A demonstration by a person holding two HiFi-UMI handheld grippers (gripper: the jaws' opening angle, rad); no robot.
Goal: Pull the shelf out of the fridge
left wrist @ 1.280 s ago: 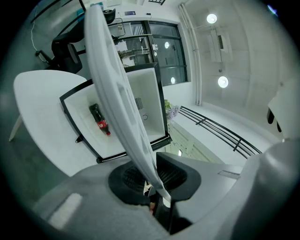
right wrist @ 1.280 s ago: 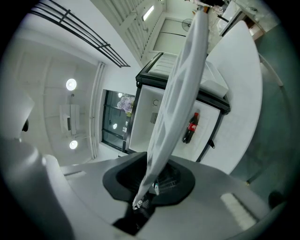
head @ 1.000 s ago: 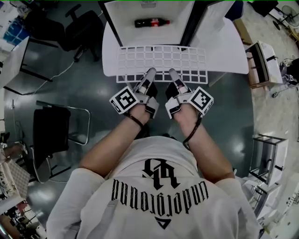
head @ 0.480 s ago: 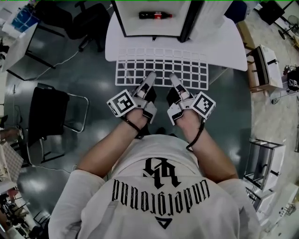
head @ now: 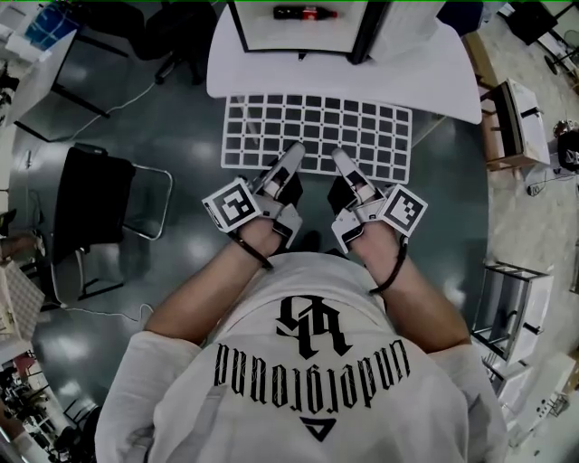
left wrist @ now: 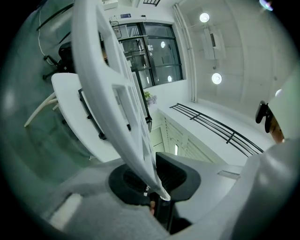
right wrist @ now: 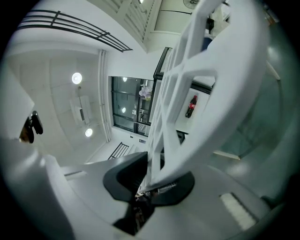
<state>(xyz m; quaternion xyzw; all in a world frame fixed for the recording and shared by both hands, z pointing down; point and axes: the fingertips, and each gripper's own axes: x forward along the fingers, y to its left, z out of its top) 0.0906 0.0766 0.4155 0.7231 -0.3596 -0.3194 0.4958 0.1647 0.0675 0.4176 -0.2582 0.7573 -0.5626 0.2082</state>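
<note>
A white grid shelf hangs level in front of the open fridge, clear of its opening. My left gripper is shut on the shelf's near edge, left of middle. My right gripper is shut on the same edge, just to the right. In the left gripper view the shelf runs edge-on between the black pads. The right gripper view shows the shelf clamped between its pads the same way. A cola bottle lies inside the fridge.
The fridge door stands swung open on the right. A black chair is at the left, another chair at the upper left. Metal racks stand at the right. The floor is dark and glossy.
Both grippers have drawn back toward me with the shelf. The shelf has slid out of the fridge and now hangs free of it.
</note>
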